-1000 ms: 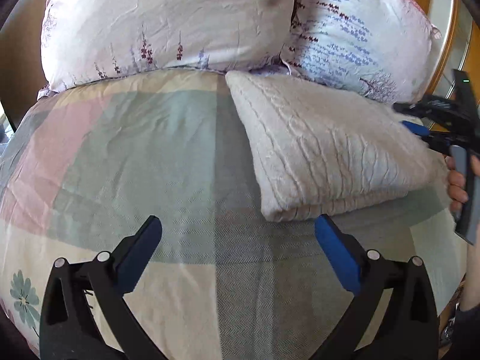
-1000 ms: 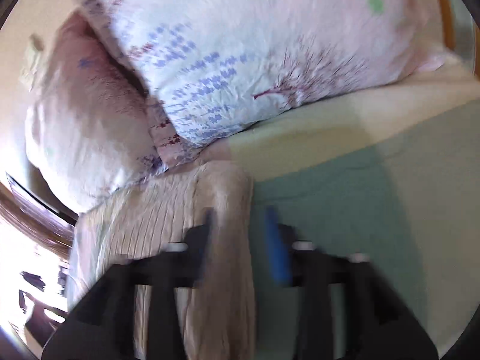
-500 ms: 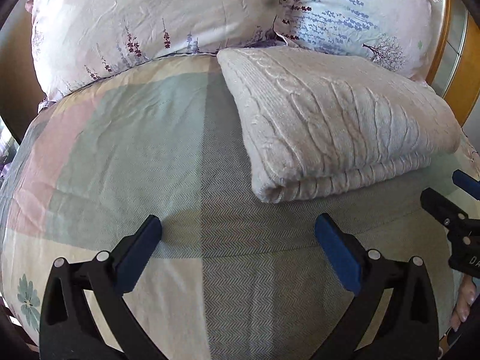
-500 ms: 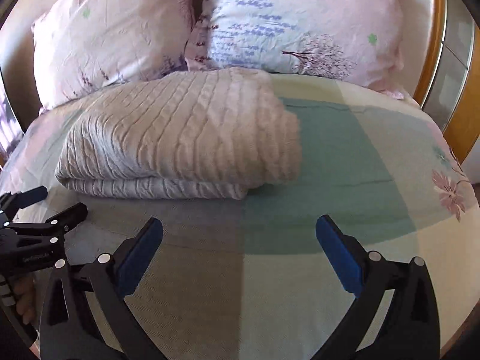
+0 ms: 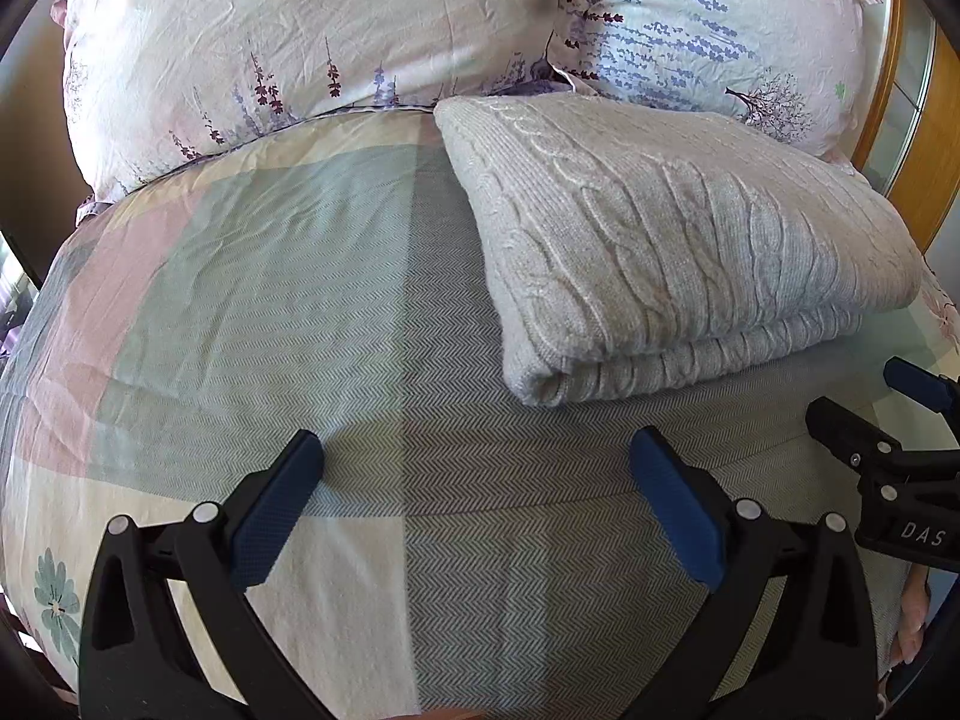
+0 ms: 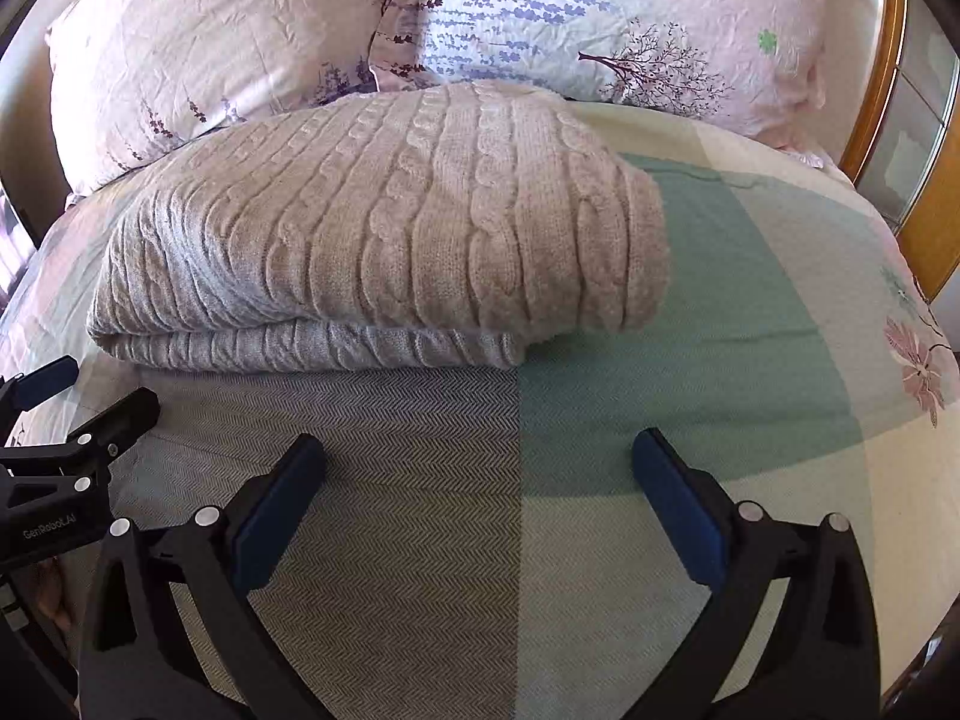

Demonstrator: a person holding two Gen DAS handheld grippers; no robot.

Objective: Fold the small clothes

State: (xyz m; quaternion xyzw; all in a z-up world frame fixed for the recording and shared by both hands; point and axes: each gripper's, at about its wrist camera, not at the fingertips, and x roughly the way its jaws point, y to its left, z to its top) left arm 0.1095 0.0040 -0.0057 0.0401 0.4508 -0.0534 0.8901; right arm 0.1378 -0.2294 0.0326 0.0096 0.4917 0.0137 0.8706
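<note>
1. Folded sweater (image 5: 672,240) lying on the bed (image 5: 300,300), far edge against the pillows (image 5: 312,30) (cable-knit, beige).
2. Left hand-held gripper (image 5: 474,492) spread wide, empty, near the sweater.
3. Right hand-held gripper (image 6: 477,492) same: spread, holding nothing.

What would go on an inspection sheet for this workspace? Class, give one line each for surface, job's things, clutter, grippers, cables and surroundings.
Surface: bed cover, patchwork of green, pink, cream and grey herringbone, lightly creased.
Job's things: cable-knit sweater, folded into a layered rectangle, lying flat on the cover against the pillows.
Clutter: nothing seen.
Grippers: left gripper and right gripper both have jaws wide open, empty, held short of the sweater.
Cables: nothing seen.
Surroundings: two floral pillows at the head; wooden bed frame on the right.
</note>
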